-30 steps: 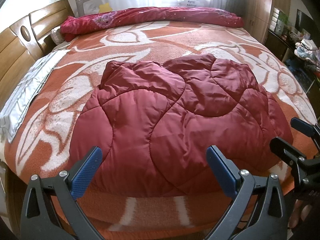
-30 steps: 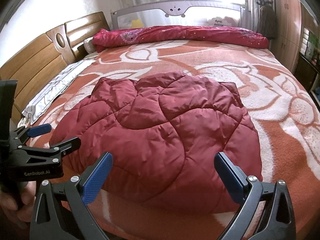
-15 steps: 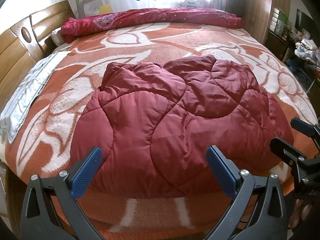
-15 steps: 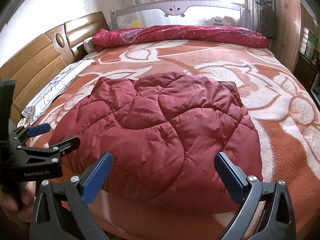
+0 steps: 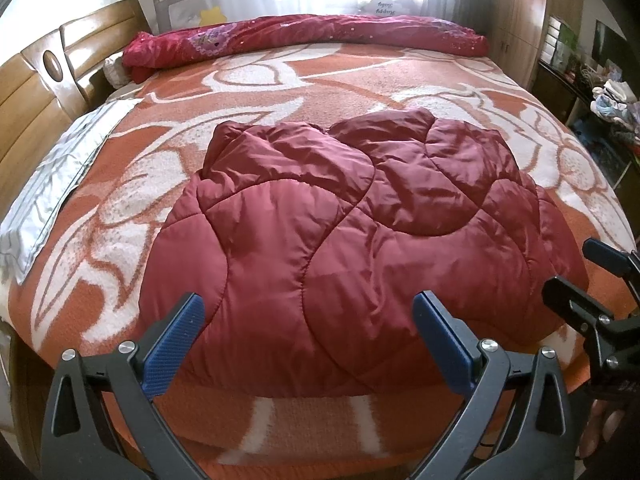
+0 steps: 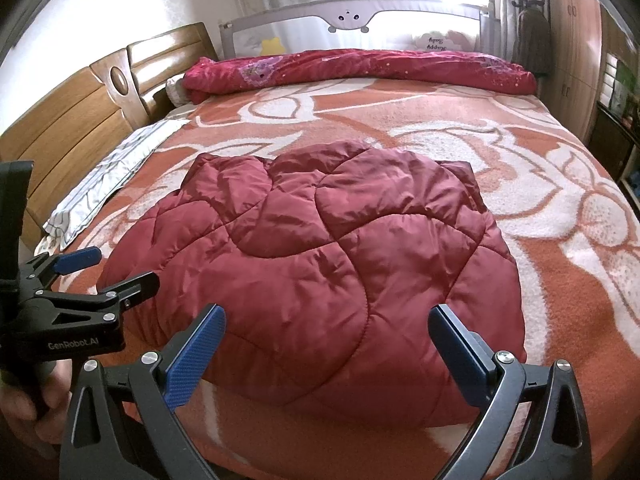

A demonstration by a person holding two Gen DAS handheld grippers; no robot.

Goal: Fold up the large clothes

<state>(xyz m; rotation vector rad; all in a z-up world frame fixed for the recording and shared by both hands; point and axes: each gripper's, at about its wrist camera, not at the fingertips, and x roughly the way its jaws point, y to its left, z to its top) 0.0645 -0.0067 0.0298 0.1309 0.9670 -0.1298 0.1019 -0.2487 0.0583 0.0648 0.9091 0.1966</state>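
A dark red quilted padded garment [image 5: 360, 240] [image 6: 320, 272] lies folded into a rounded bundle on the near half of the bed. My left gripper [image 5: 308, 344] hangs open just short of its near edge, blue pads wide apart and holding nothing. My right gripper [image 6: 326, 354] is open too, in front of the bundle's near right side, also with nothing in it. In the left wrist view, the right gripper [image 5: 576, 276] shows at the right edge. In the right wrist view, the left gripper [image 6: 112, 270] sits at the left, held by a hand [image 6: 24, 412].
An orange and white patterned blanket [image 5: 280, 92] covers the bed. A rolled red duvet [image 5: 304, 36] lies along the far side below a grey bed rail [image 6: 352, 16]. A wooden headboard [image 6: 72, 120] and grey striped pillow [image 5: 52, 176] are at left. A cluttered shelf [image 5: 600, 96] stands at right.
Both views have drifted very slightly; the garment and both open grippers keep their places.
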